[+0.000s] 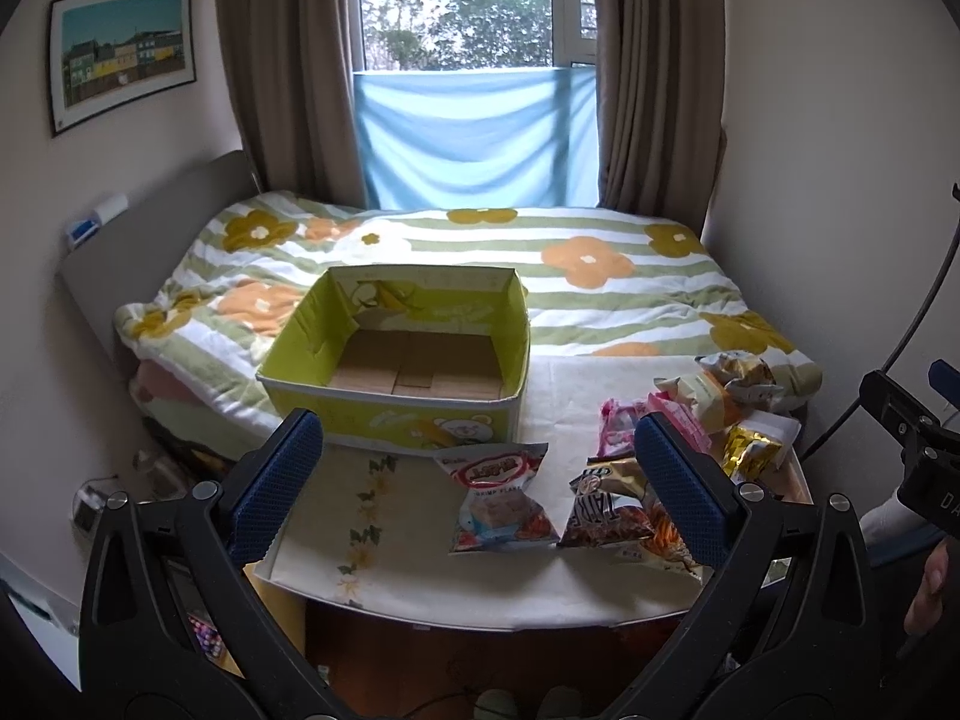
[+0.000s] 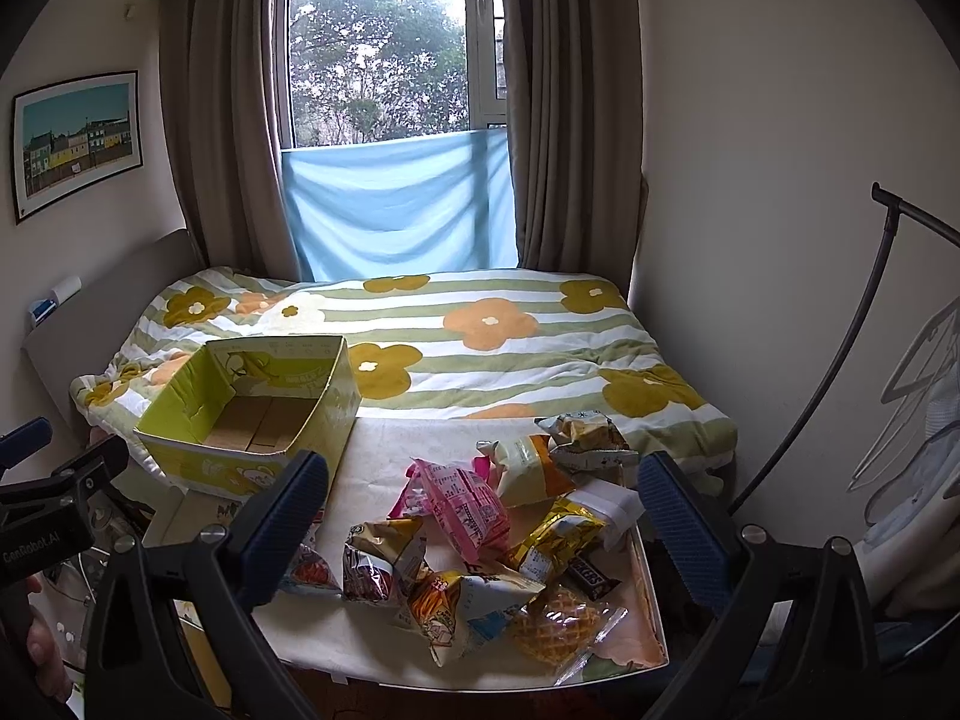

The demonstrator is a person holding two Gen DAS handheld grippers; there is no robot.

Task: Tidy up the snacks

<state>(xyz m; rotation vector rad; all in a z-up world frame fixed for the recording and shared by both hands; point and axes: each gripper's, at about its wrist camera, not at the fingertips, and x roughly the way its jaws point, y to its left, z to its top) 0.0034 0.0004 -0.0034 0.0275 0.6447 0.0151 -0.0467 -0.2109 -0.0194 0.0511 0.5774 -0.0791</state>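
An empty yellow-green cardboard box (image 1: 396, 354) (image 2: 252, 414) stands at the table's far left, against the bed. A shrimp-flakes bag (image 1: 501, 501) and a brown snack bag (image 1: 606, 510) lie in front of my left gripper (image 1: 480, 480), which is open and holds nothing. Several snack packets lie heaped on the right: a pink pack (image 2: 465, 507), gold packs (image 2: 555, 537), a chocolate bar (image 2: 591, 576) and a waffle pack (image 2: 555, 624). My right gripper (image 2: 486, 525) hovers open over this heap, empty.
The table (image 1: 420, 546) is covered by a pale cloth with a flower print. Behind it lies a bed with a striped flowered quilt (image 1: 600, 276). A clothes rack (image 2: 840, 348) stands at the right wall. The other gripper (image 1: 912, 438) shows at the right edge.
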